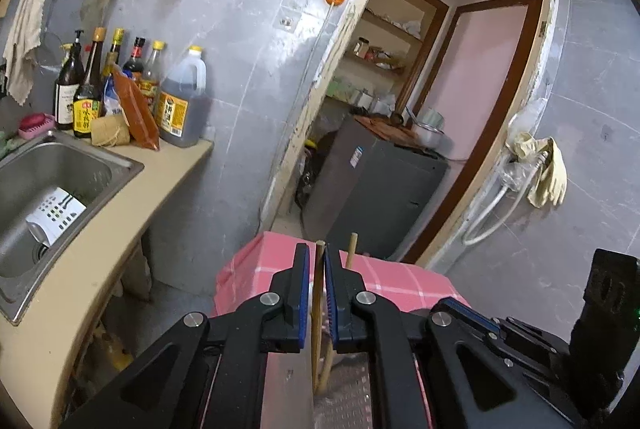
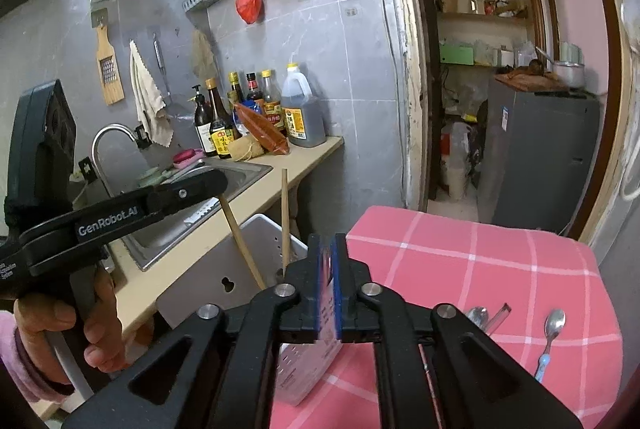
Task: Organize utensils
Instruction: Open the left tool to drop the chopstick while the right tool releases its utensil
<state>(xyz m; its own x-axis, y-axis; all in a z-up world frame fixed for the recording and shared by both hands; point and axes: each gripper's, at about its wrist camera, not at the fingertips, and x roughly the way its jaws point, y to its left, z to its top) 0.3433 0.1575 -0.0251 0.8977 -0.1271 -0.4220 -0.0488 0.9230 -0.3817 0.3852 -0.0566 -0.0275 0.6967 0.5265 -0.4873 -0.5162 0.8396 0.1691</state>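
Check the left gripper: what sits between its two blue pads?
A wooden chopstick, standing upright and pinched by the left gripper; this shows most clearly in the left wrist view.

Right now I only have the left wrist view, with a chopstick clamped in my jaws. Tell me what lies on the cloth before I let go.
Observer: Right of the right gripper, a blue-handled spoon lies on the pink checked cloth, with a second spoon half hidden behind the gripper's arm.
Operator: Report the holder.
Observer: The white perforated holder has its wall between the right gripper's pads. I cannot tell whether they press on it.
Operator: Check both chopsticks.
Observer: The left gripper holds the tilted chopstick. The other chopstick stands free, nearly upright, in the holder.
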